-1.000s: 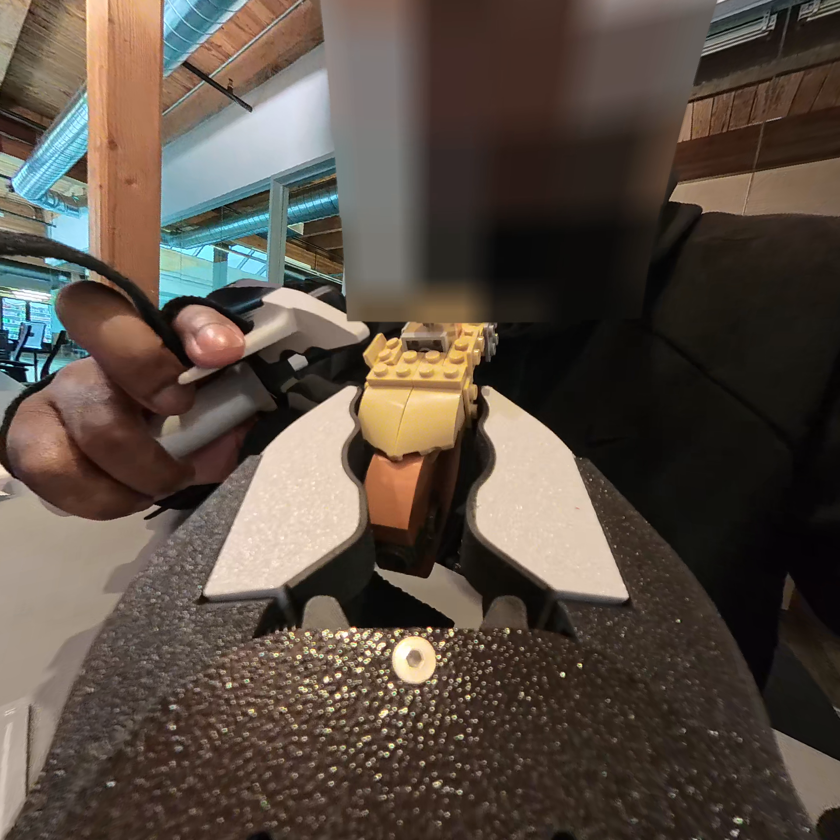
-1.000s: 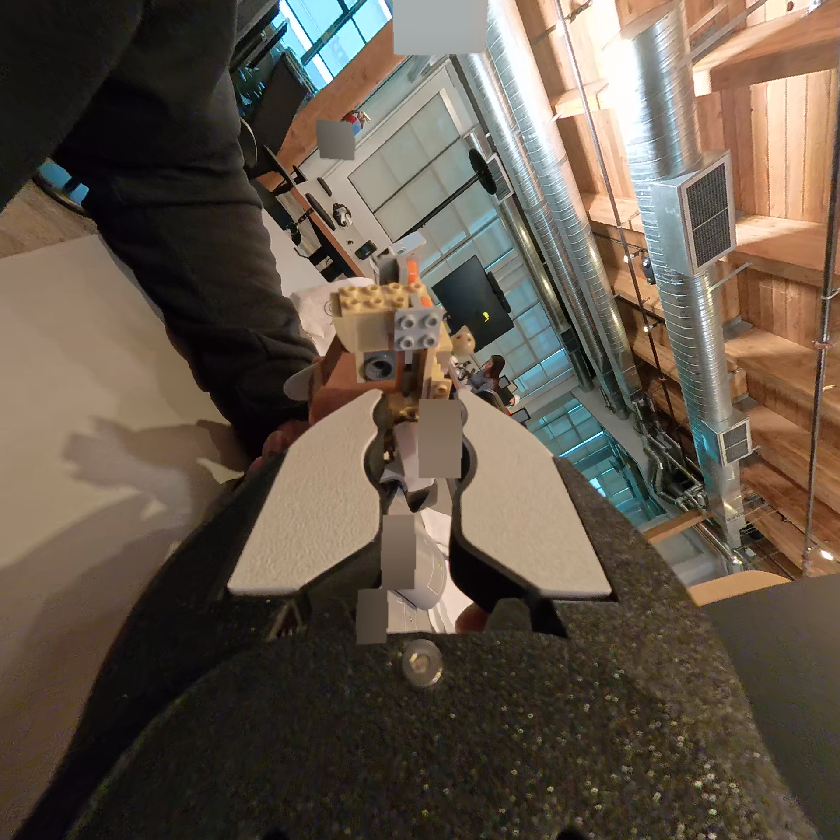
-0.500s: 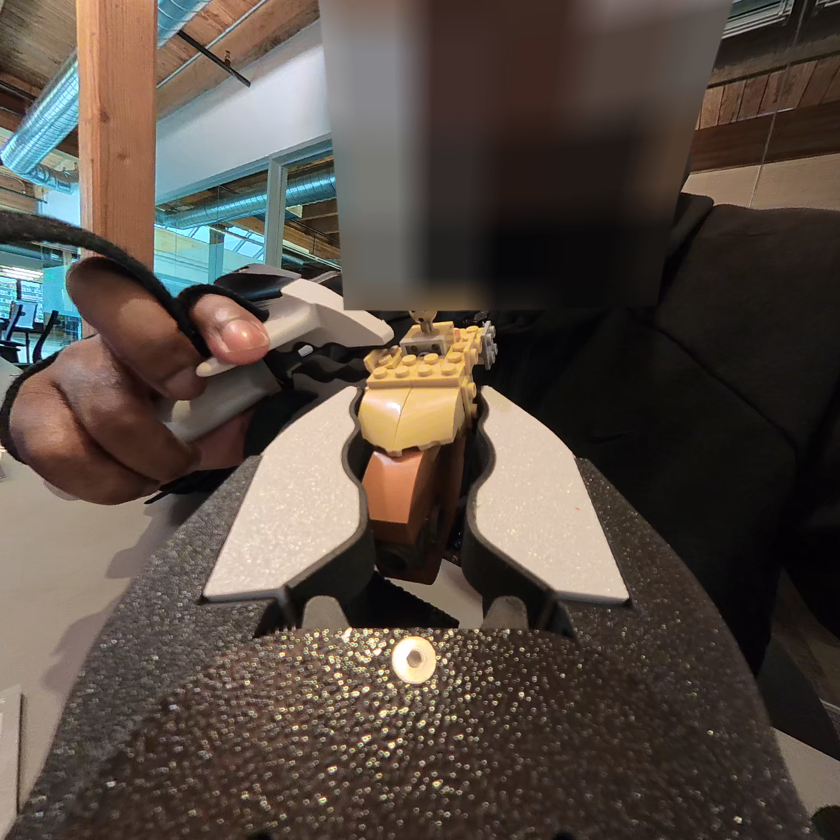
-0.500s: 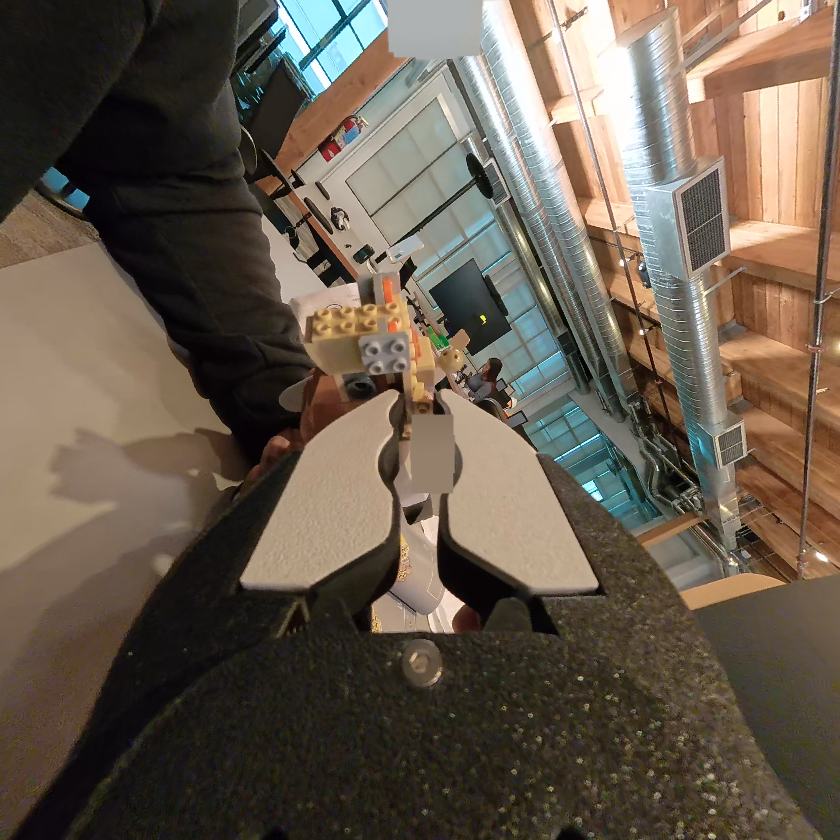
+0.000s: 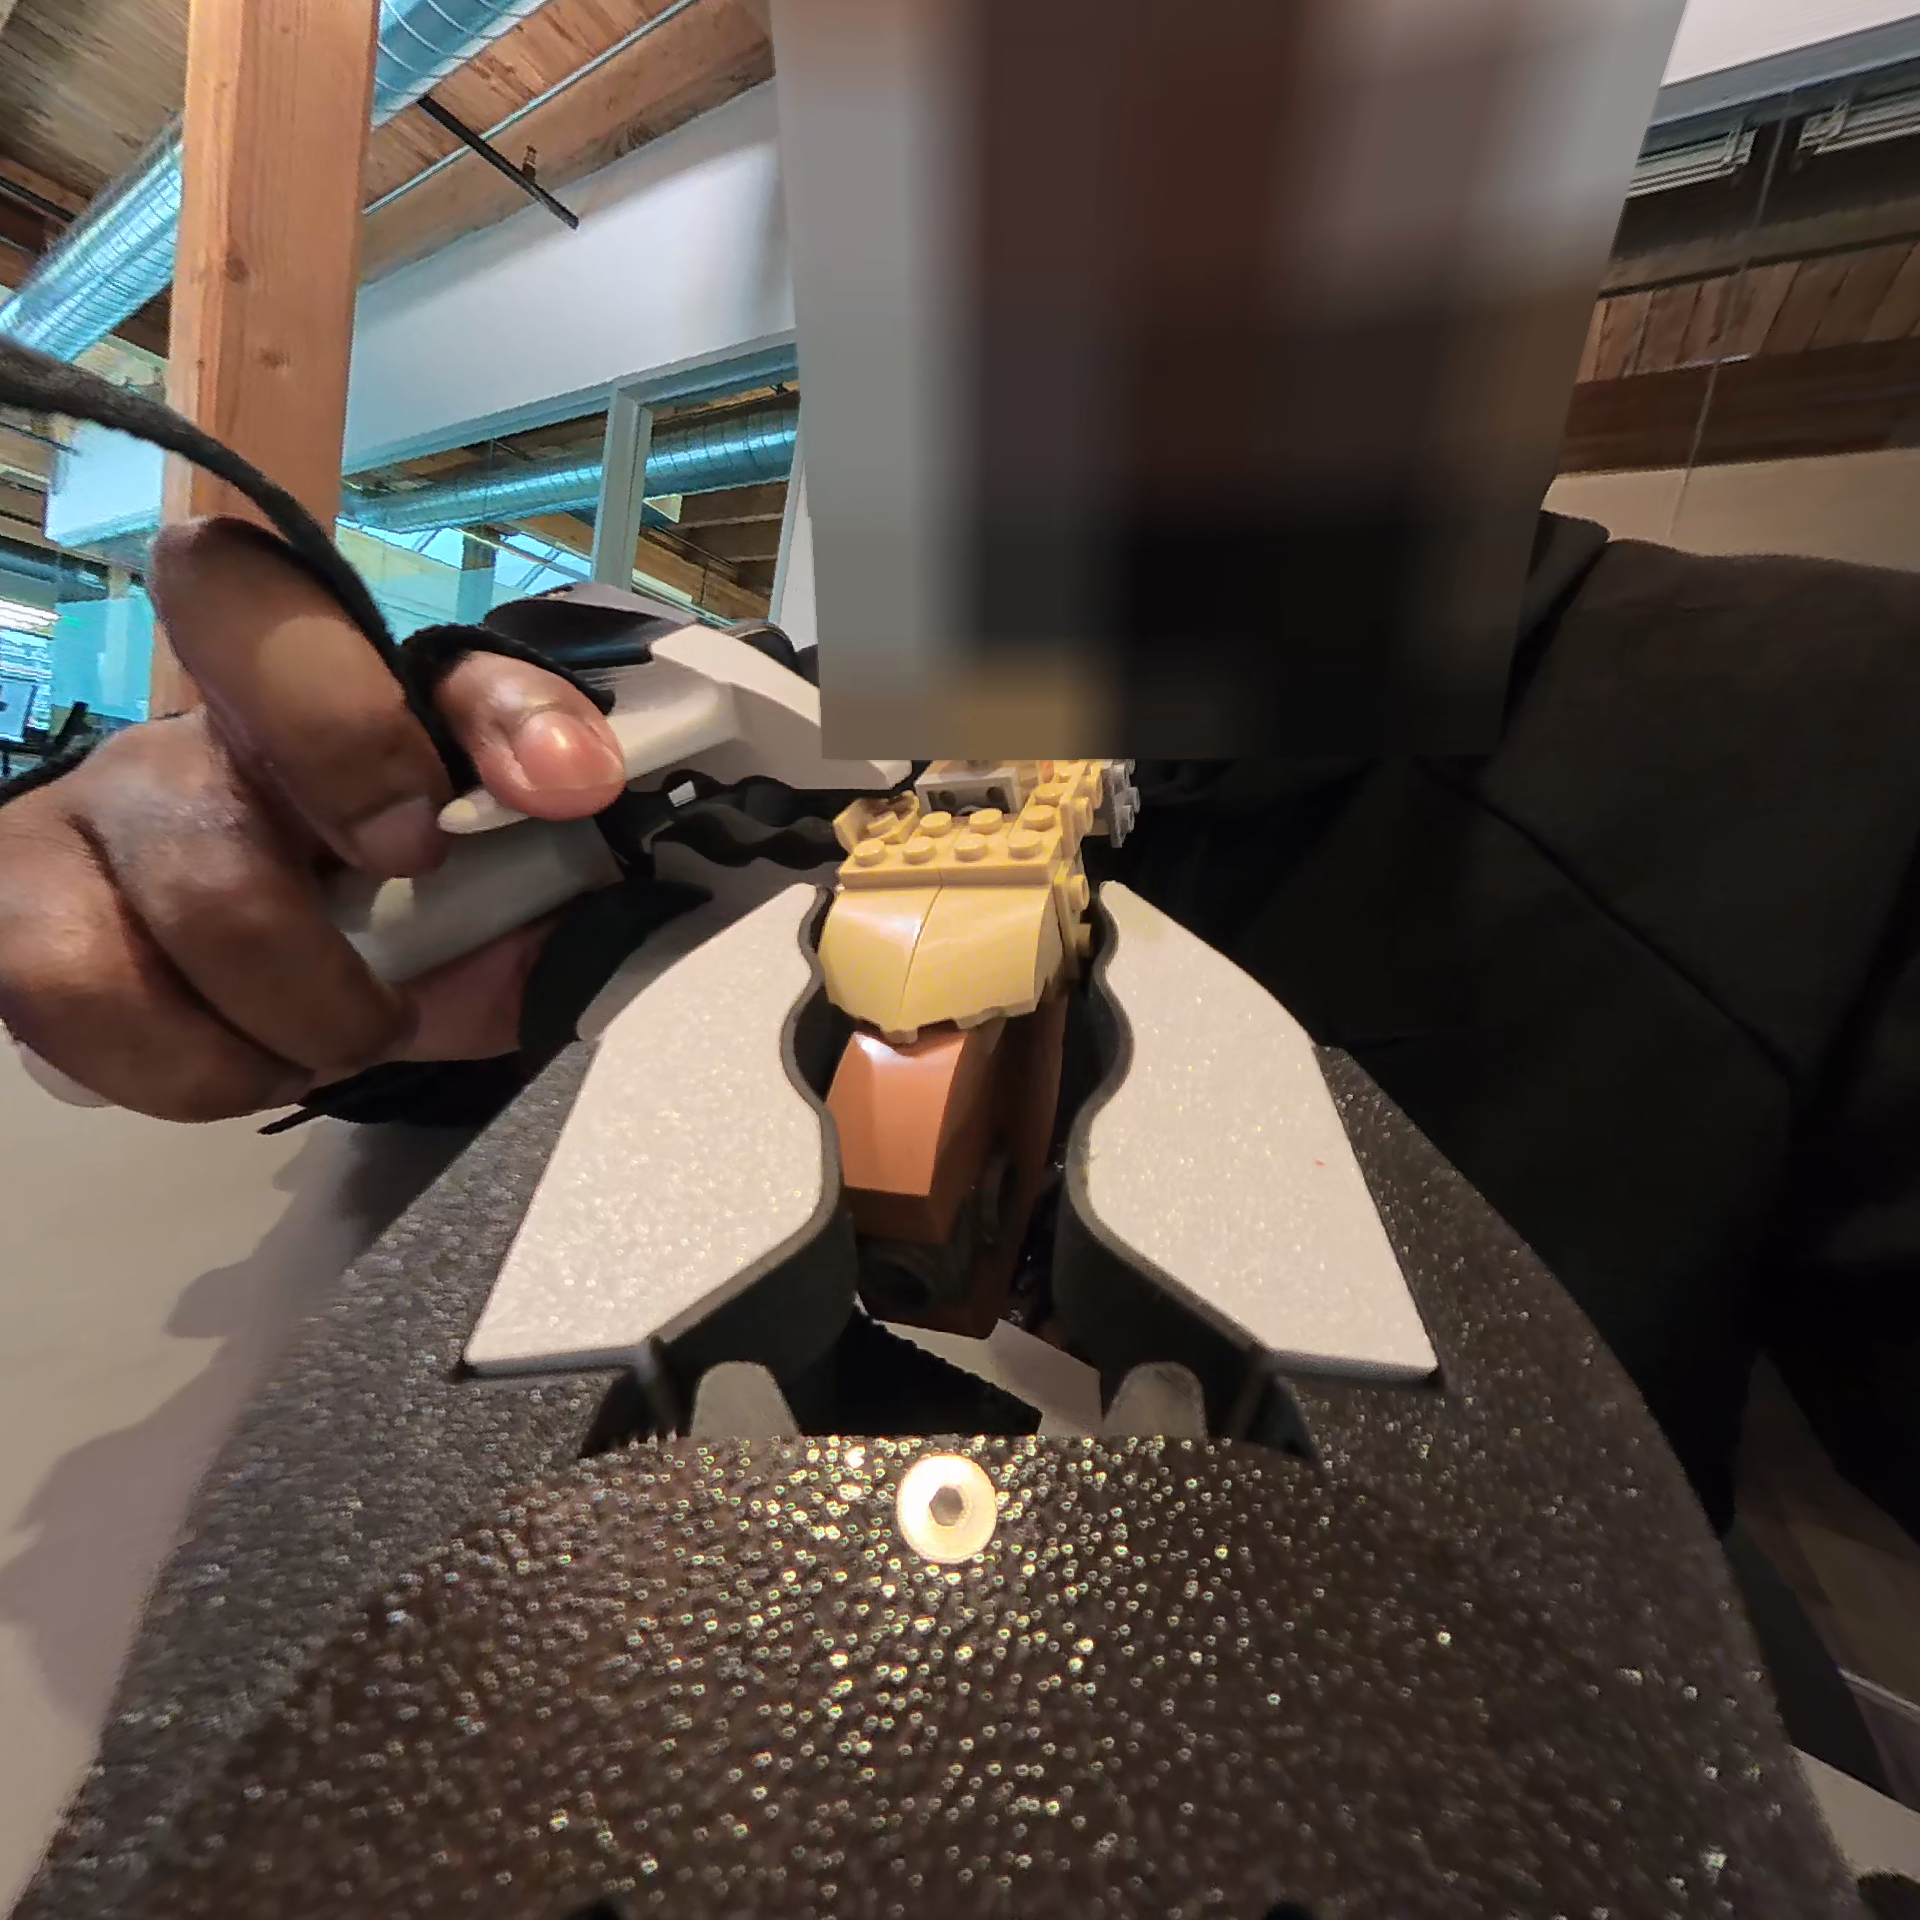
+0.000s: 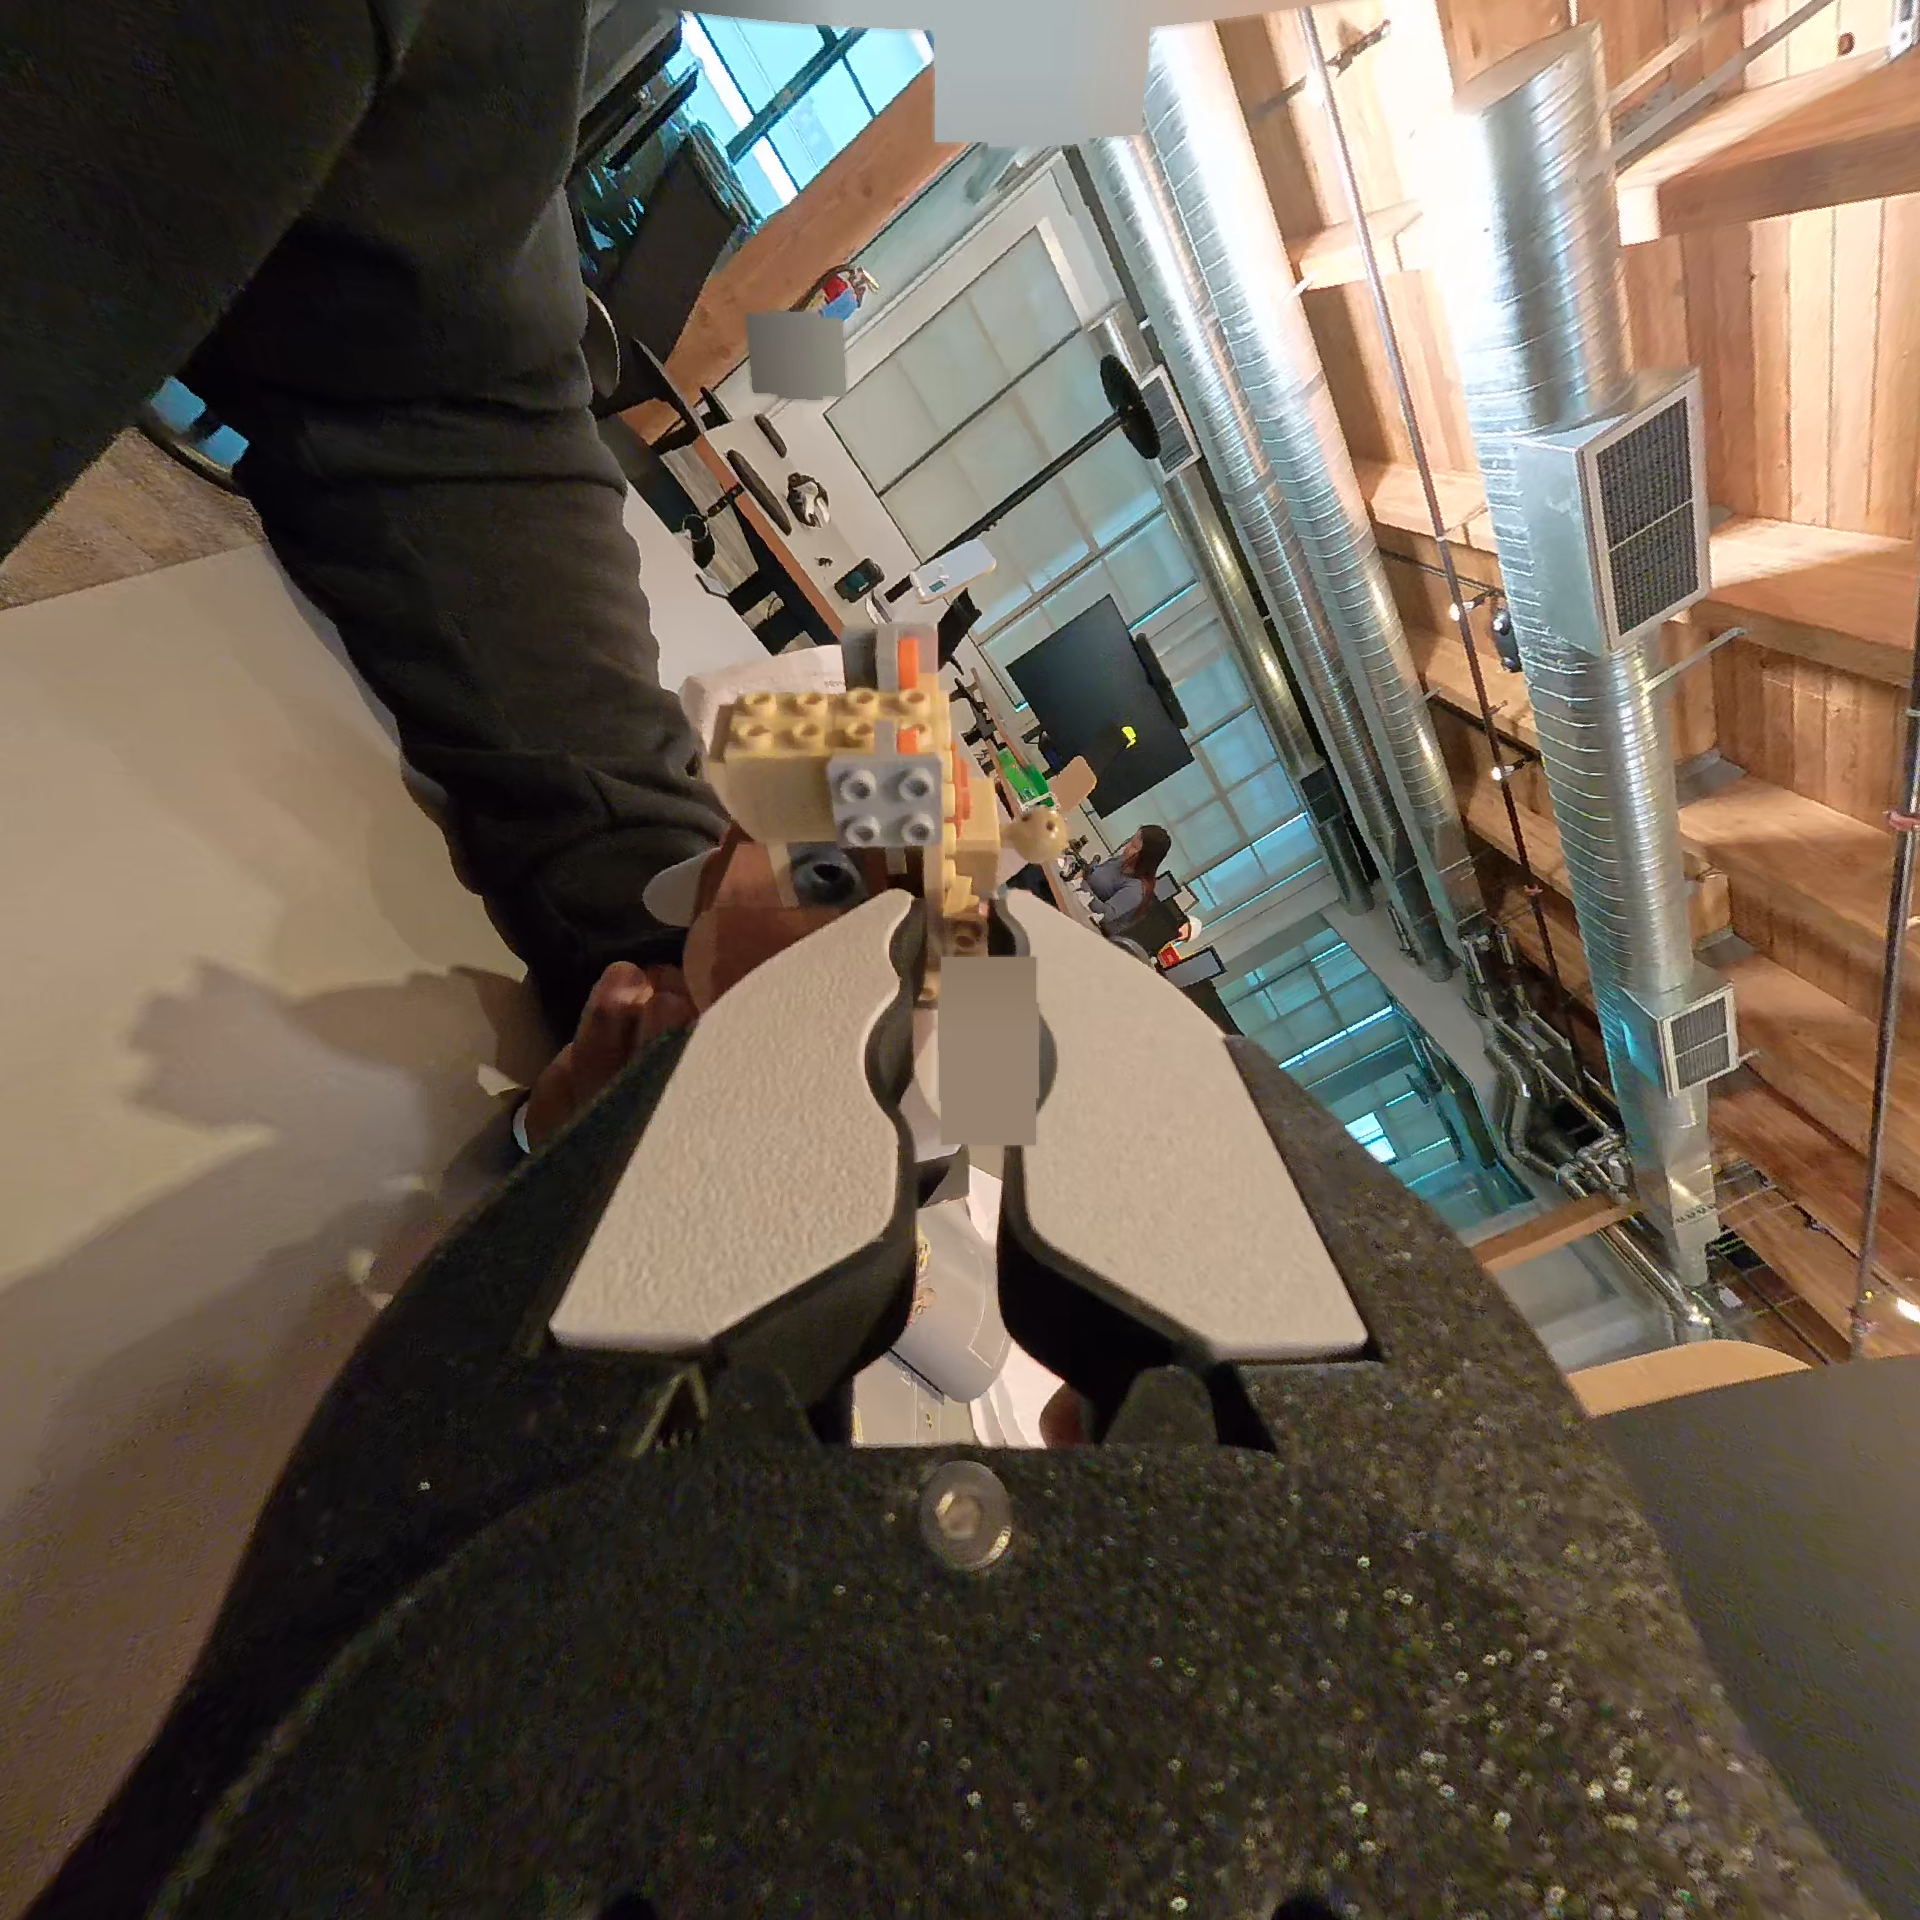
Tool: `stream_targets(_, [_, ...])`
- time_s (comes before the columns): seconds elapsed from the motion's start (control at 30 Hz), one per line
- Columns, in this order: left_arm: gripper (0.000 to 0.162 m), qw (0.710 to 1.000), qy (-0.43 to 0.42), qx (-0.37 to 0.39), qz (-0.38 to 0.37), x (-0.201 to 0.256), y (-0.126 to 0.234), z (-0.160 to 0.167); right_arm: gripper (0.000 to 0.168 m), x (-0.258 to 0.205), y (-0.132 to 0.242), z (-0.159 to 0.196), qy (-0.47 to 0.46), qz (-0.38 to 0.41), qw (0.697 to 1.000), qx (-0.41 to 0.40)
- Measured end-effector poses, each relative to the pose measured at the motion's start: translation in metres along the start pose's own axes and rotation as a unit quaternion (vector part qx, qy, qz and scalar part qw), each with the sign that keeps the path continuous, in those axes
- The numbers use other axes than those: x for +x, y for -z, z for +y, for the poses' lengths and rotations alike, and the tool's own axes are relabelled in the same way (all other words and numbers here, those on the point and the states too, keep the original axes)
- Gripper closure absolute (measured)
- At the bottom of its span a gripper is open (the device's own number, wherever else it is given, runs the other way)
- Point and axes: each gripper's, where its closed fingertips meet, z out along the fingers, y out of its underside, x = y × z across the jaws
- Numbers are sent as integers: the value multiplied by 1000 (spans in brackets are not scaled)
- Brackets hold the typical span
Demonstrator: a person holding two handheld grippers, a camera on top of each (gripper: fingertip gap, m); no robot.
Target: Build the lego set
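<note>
My left gripper [image 5: 956, 904] is shut on the lego model [image 5: 945, 935], a tan studded top over a brown rounded body, held up in the air. In the left wrist view my right gripper [image 5: 852, 795], held by a hand [image 5: 208, 852], reaches the model's far top left. In the right wrist view the model [image 6: 821, 748] shows a grey four-stud plate [image 6: 888, 816] on its side and orange pieces [image 6: 909, 660] on top. My right gripper [image 6: 958, 920] is shut, its tips pinching a small tan part at the model's near end.
A pale table [image 6: 156, 831] lies below and to the left, also in the left wrist view [image 5: 125, 1247]. The person's dark sleeve [image 6: 468, 520] and dark-clothed body [image 5: 1558, 935] are close behind the model. A wooden post [image 5: 270, 312] stands far left. The tips of both grippers are at nearly the same place.
My right gripper's jaws have closed from a wider gap onto the model's tan part. The left gripper keeps its hold, and the model has barely moved.
</note>
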Motion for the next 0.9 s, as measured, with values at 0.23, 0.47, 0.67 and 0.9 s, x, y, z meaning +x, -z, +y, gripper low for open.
stream_targets(0.23, [118,1000,22,4,19,2,-5,2,158,-2,1,-4,-2,-19,1000,7])
stream_targets(0.47, [118,999,38,3,33,4,-10,5,158,-5,3,-8,-4,-41,999,11])
stream_targets(0.67, [117,999,36,18,23,0,-9,0,158,-1,3,-5,-9,-21,1000,5])
stream_targets(0.9, [115,998,47,33,-27,-8,-3,-5,158,3,5,2,-45,25,999,9])
